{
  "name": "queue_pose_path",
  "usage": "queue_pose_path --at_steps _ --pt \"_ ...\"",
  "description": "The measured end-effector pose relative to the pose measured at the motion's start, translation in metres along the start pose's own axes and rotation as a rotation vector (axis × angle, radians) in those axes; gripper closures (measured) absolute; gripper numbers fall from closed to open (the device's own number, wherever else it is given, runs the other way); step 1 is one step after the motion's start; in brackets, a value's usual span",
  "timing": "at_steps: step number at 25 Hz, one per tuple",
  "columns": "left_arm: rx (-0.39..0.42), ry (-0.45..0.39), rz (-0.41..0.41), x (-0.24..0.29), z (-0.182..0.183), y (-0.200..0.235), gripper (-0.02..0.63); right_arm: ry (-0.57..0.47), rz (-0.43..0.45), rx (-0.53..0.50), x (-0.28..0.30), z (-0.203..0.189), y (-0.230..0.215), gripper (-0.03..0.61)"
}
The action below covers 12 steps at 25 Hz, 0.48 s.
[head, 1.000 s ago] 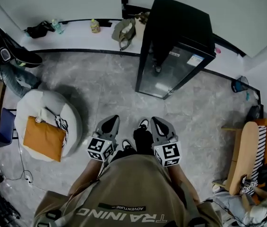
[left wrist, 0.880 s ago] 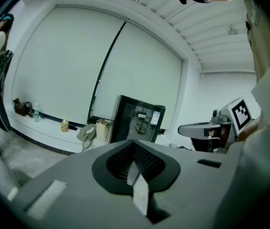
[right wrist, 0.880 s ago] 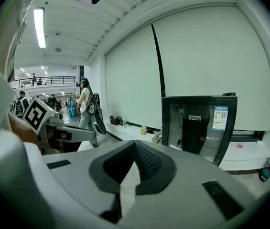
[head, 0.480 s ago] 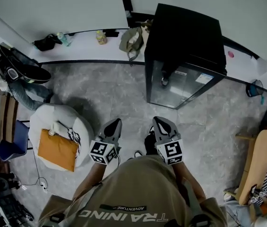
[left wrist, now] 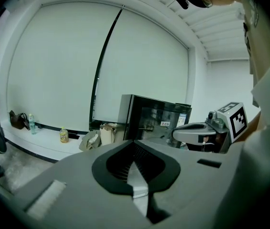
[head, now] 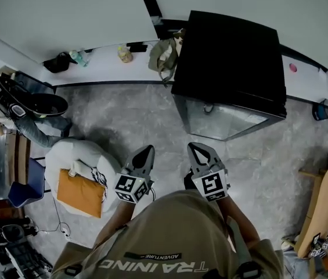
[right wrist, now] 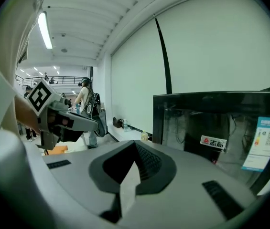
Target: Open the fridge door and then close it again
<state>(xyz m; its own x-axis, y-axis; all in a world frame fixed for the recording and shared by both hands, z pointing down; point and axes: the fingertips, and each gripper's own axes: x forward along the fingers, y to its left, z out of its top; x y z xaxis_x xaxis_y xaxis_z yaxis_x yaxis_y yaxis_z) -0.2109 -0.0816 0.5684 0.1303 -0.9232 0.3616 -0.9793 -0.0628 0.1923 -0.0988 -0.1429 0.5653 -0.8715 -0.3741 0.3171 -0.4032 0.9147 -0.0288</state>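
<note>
The left gripper (head: 148,150) and right gripper (head: 192,148) are both pressed together on nothing, held near the person's body. Farther off to the right stands the fridge (head: 229,57), its door (head: 224,120) closed. I'd say opening hasn't begun.

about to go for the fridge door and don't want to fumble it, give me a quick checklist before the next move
1. Fridge door closed: ok, the glass front is shut.
2. Left tool empty: ok, jaws together on nothing.
3. Right tool empty: ok, jaws together on nothing.
4. Tools open for a grasp: not ok, both are shut.
5. Tools at the door: not ok, both are short of it.
6. Which edge of the door swings out: cannot tell.
</note>
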Motion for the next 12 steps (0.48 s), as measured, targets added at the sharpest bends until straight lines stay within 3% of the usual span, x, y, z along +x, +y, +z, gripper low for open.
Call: queue_pose_path --at_steps 7,12 --pt "-0.029 0.014 -0.016 0.033 0.004 0.015 0.613 0.008 0.048 -0.007 0.039 0.010 -0.013 0.583" --pt "-0.031 0.015 -0.069 0.047 0.010 0.016 0.612 0.028 0.018 0.040 0.049 0.013 -0.020 0.583"
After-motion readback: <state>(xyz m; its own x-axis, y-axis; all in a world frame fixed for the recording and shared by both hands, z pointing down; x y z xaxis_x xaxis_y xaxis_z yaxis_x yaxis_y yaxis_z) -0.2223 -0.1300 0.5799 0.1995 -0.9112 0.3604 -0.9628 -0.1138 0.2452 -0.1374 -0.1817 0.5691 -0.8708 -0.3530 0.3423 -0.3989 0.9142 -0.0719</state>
